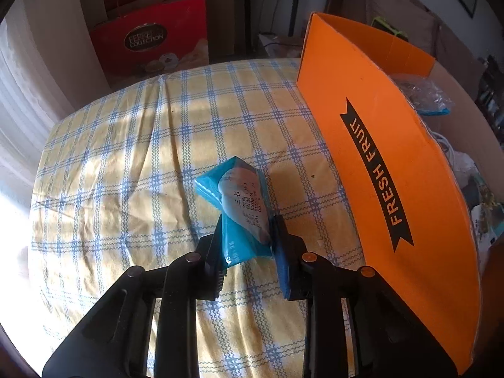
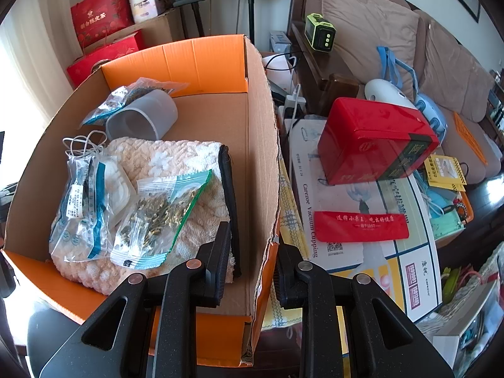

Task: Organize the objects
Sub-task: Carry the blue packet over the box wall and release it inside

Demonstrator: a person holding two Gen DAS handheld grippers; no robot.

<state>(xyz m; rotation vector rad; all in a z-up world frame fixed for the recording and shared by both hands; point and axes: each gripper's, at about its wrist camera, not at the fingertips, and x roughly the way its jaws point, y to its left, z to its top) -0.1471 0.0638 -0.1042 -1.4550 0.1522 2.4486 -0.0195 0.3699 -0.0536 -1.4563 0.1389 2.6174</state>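
Observation:
In the left wrist view my left gripper (image 1: 249,224) is shut on a teal tissue pack (image 1: 234,198), holding it tilted just above the yellow and blue checked tablecloth (image 1: 126,163). The orange "FRESH FRUIT" cardboard box (image 1: 378,157) stands close on its right. In the right wrist view my right gripper (image 2: 253,239) straddles the box's right wall (image 2: 263,145) near the front corner, one finger inside and one outside, shut on it. Inside the box lie a cream towel (image 2: 176,163), a grey cup (image 2: 141,119), a zip bag of dried herbs (image 2: 157,214) and clear packets (image 2: 78,201).
Red gift bags (image 1: 151,41) stand beyond the table's far edge. Right of the box, a red tin (image 2: 375,138) sits on a white flat carton (image 2: 362,252), beside cables and a cushioned sofa (image 2: 441,72). A black pouch (image 2: 230,195) lies along the towel's right side.

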